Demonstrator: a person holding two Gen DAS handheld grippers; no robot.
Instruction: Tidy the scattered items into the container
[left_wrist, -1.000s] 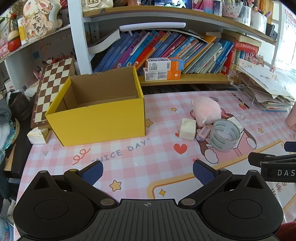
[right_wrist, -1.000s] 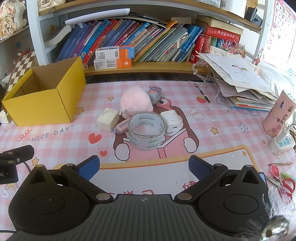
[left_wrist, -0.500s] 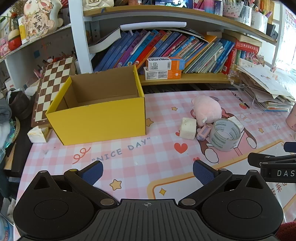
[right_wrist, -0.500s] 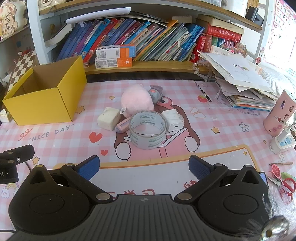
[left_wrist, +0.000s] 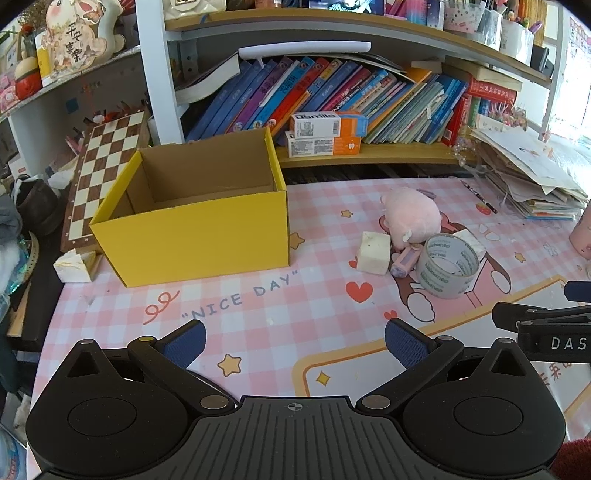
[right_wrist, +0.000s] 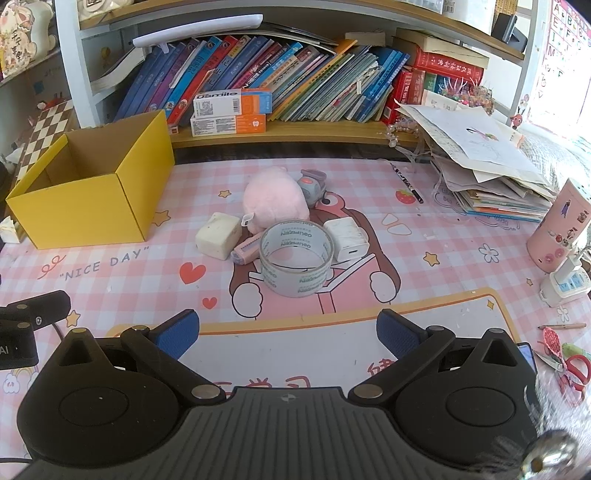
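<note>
An open yellow cardboard box (left_wrist: 195, 236) (right_wrist: 92, 203) stands empty at the left of the pink mat. A cluster of items lies mid-mat: a pink plush (right_wrist: 275, 197) (left_wrist: 412, 214), a clear tape roll (right_wrist: 295, 258) (left_wrist: 447, 266), a cream block (right_wrist: 218, 240) (left_wrist: 373, 252), a pink tube (right_wrist: 245, 251), a white charger (right_wrist: 349, 238) and a small grey toy (right_wrist: 312, 184). My right gripper (right_wrist: 288, 332) is open and empty, just in front of the tape roll. My left gripper (left_wrist: 293, 339) is open and empty, in front of the box and the cluster.
A low shelf of books (right_wrist: 295, 85) with toothpaste boxes (right_wrist: 231, 112) runs behind. A paper pile (right_wrist: 487, 173) sits at back right, a pink cup (right_wrist: 557, 225) and scissors (right_wrist: 570, 363) at right. A chessboard (left_wrist: 99, 173) leans left of the box.
Both grippers have shifted slightly forward toward the items; the tape roll and box appear a little nearer. Nothing was grasped or moved.
</note>
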